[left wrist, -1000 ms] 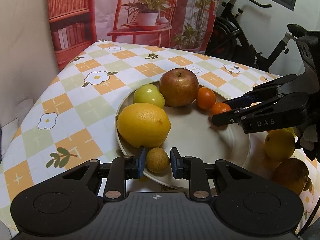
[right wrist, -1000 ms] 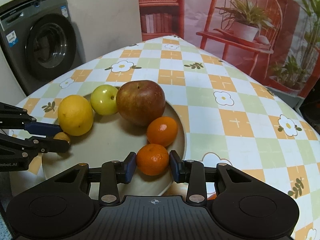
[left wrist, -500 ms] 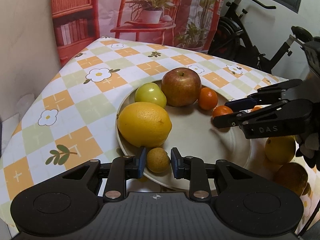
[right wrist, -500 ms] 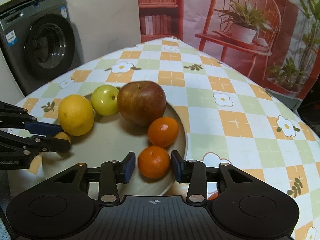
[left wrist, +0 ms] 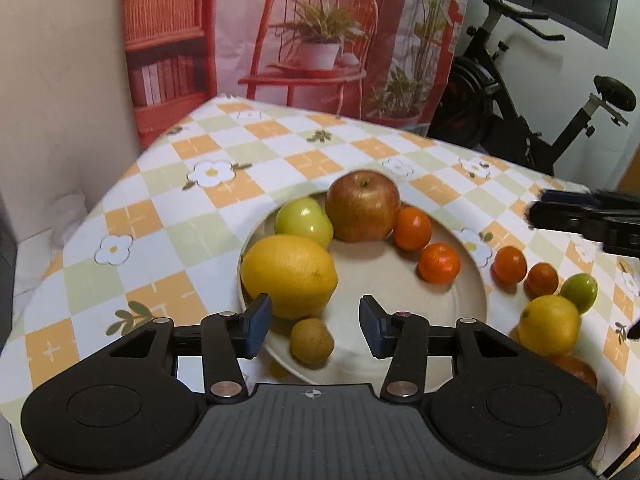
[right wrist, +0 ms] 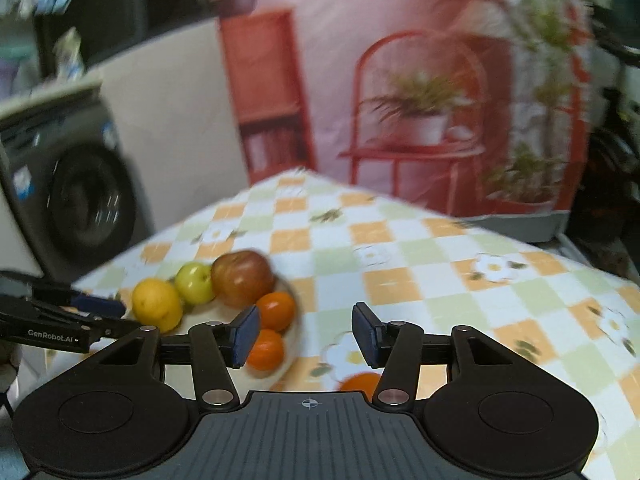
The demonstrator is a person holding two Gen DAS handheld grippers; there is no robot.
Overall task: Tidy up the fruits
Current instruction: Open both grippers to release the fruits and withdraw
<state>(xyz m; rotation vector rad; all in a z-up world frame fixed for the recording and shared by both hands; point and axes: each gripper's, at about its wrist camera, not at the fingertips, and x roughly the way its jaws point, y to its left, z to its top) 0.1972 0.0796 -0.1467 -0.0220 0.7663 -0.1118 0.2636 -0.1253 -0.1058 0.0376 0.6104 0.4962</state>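
Hovering, left claw [left wrist: 315, 320] spread, empty | small brown fruit [left wrist: 311, 343] loose at plate [left wrist: 468, 280] near rim | right claw [right wrist: 306, 334] spread, empty, above tablecloth [right wrist: 440, 280]

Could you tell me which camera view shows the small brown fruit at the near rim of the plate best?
The left wrist view: the small brown fruit sits sharp and unobstructed on the plate, just ahead of the open left gripper. The right wrist view is motion-blurred, and I cannot make the fruit out there.
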